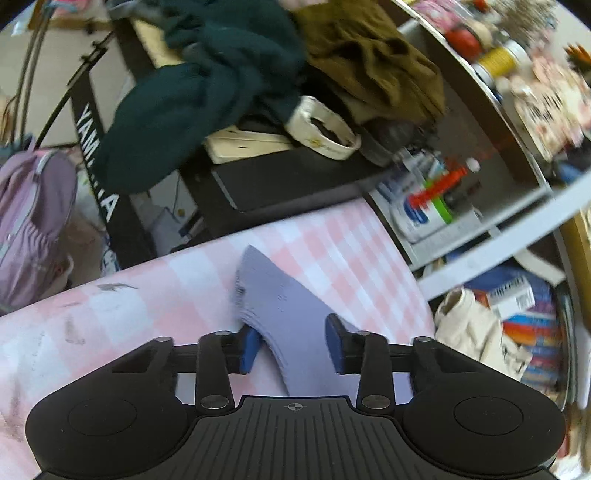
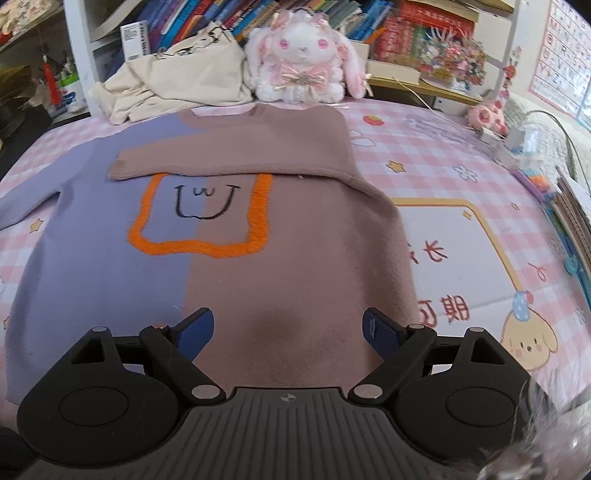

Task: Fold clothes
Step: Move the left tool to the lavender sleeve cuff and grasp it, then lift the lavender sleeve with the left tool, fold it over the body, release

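Note:
A two-tone sweater [image 2: 229, 229], lilac on the left and dusty pink on the right, lies flat on the pink checked bedsheet [image 2: 461, 229]. It has an orange square with a drawn face. Its pink sleeve [image 2: 229, 158] is folded across the chest. The lilac sleeve [image 1: 273, 306] stretches out to the left [image 2: 26, 206]. My left gripper [image 1: 293, 345] is open, its blue fingers either side of the lilac sleeve's end. My right gripper [image 2: 288, 332] is open and empty above the pink hem.
A white bunny plush [image 2: 303, 59] and a cream garment [image 2: 177, 77] lie at the bed's far edge before bookshelves [image 2: 369, 22]. Cables and small items [image 2: 517, 140] crowd the right edge. Left of the bed stand a black keyboard [image 1: 280, 181] piled with dark clothes [image 1: 207, 85] and a lilac backpack [image 1: 33, 221].

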